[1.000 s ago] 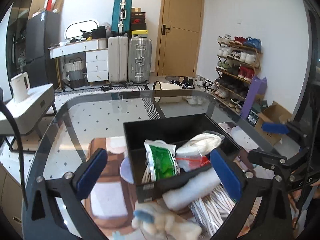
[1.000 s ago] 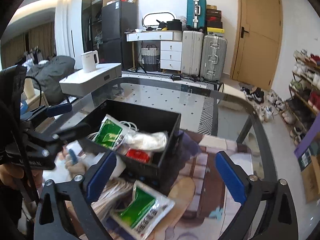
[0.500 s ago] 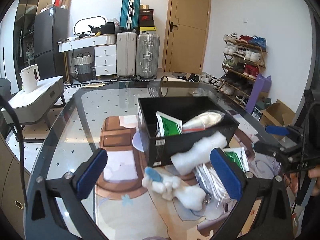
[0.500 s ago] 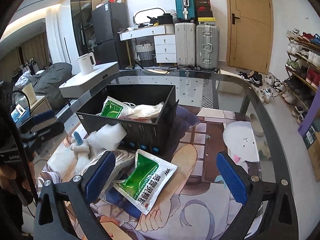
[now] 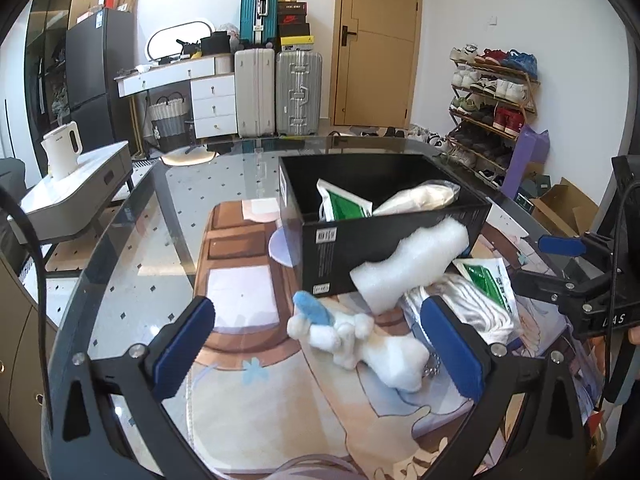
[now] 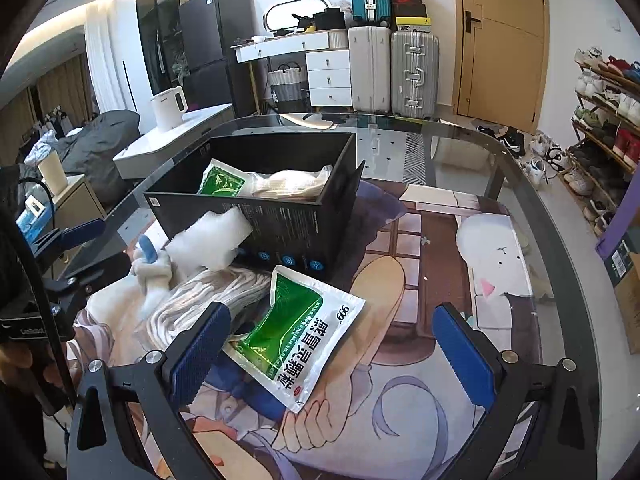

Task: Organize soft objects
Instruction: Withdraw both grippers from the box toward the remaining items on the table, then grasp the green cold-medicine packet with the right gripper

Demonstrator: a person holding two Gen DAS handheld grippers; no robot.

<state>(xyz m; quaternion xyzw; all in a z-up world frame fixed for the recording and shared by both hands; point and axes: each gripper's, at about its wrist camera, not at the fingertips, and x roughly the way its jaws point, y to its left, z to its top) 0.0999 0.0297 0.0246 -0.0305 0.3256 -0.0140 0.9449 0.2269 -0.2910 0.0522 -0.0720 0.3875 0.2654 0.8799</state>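
A black box (image 5: 384,236) (image 6: 280,220) on the glass table holds a green pouch (image 5: 340,204) (image 6: 220,180) and a white bag (image 5: 420,198) (image 6: 292,182). A white foam piece (image 5: 408,264) (image 6: 208,242) leans on its front wall. A white plush toy with a blue ear (image 5: 356,340) (image 6: 150,276), a bundle of white rope (image 5: 472,304) (image 6: 200,300) and a second green pouch (image 5: 490,282) (image 6: 296,332) lie before the box. My left gripper (image 5: 320,348) is open over the plush. My right gripper (image 6: 332,352) is open over the green pouch.
A printed mat (image 5: 248,392) (image 6: 420,380) covers the glass table (image 5: 132,248) (image 6: 516,184). A white side table with a kettle (image 5: 60,156) stands to the left. Suitcases (image 5: 296,92) and a shoe rack (image 5: 492,96) stand behind.
Both grippers have pulled back and up from the box, so the foam, plush, rope and loose green pouch in front of it came into view. Both stay open.
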